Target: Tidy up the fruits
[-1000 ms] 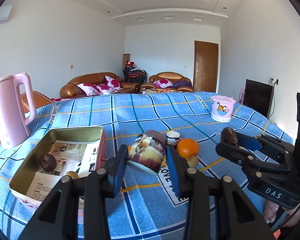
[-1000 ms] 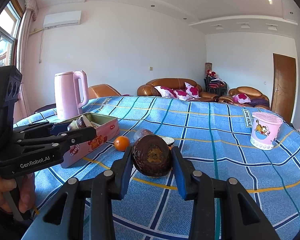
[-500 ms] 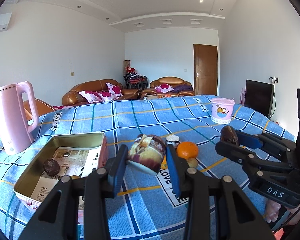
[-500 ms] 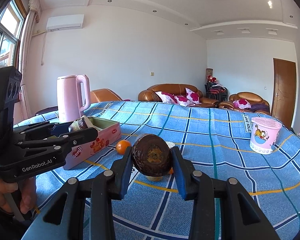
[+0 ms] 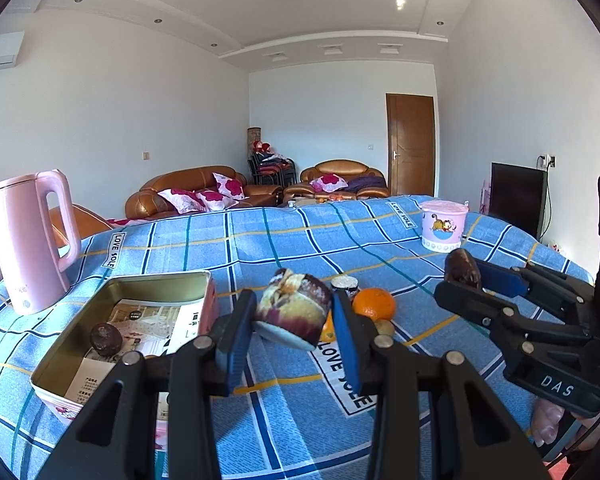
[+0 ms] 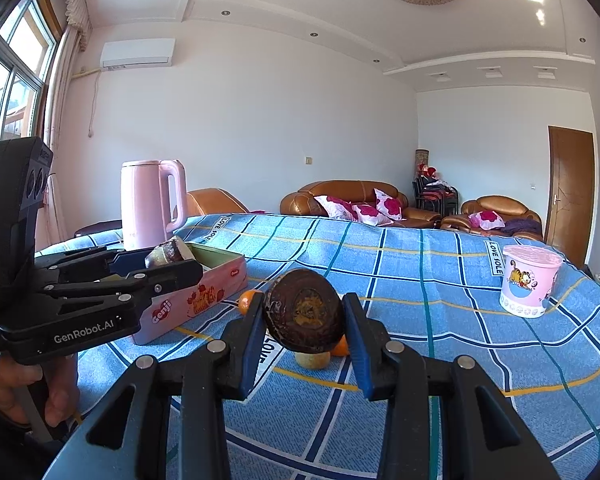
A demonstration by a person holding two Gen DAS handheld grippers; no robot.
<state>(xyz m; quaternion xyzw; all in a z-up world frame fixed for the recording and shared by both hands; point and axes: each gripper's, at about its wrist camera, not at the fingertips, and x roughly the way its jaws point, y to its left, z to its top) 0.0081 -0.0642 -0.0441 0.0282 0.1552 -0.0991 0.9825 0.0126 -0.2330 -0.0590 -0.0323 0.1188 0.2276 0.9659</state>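
The cut fruit (image 5: 294, 310) sits clamped between the fingers of the left gripper (image 5: 294, 320), lifted above the cloth and just right of the tin (image 5: 162, 280). Over the last second the tin has slid lower and nearer in the left view, so this gripper has risen and tipped up a little, but it has not travelled toward the tin. The dark fruit (image 6: 304, 312) is squeezed the same way in the right gripper (image 6: 304, 322), farther right of the tin; its grip looks unchanged, and the table has dropped in this view too.

Inside the tin one small dark fruit (image 5: 106, 338) lies on the printed paper. Right of the tin, on the cloth, an orange (image 5: 374, 304) and a small yellowish fruit (image 5: 384, 326) wait (a second orange (image 6: 247, 300) shows closer to the tin).

Both loads seem lifted clear; the carry to the tin is probably next, the left one first.
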